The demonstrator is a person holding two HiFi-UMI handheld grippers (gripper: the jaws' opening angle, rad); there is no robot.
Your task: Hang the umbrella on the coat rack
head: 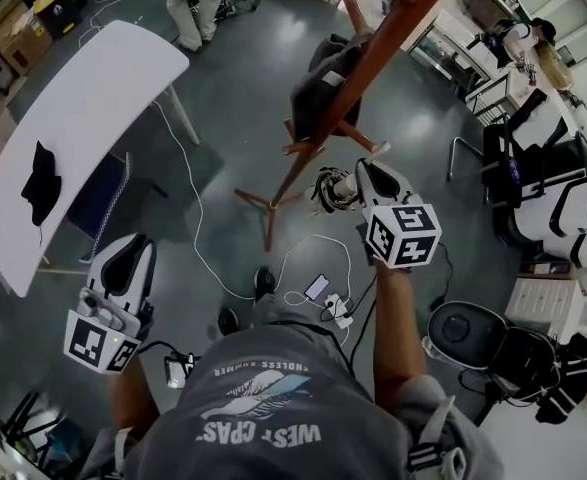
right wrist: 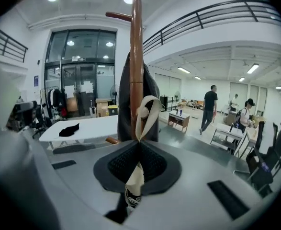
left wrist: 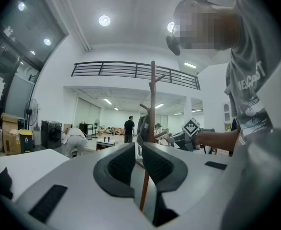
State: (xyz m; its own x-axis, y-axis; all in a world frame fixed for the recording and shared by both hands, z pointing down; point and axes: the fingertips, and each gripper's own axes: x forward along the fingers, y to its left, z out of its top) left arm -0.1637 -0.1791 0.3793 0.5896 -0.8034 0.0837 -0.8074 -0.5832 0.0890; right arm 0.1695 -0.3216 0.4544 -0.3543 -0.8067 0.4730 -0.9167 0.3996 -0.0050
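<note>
One limp strap (right wrist: 148,110), pinched between the right gripper (right wrist: 139,146) jaws, probably carries the light umbrella (head: 329,189) well; left gripper (left wrist: 139,153) slightly spread, empty.

Right tool (right wrist: 139,145), arm extended, clamps the umbrella strap (right wrist: 146,113); left tool (left wrist: 138,148) held low, jaws apart.

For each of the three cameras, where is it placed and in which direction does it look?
Head view: on the person's head, facing steeply down at the floor; shows arms, shirt, left tool and right tool.
Left gripper view: on the left tool, facing level along its parted, empty jaws toward the coat rack; shows the person's torso.
Right gripper view: on the right tool, facing the coat rack along jaws shut on the umbrella strap.
Shared: all three show the coat rack.
</note>
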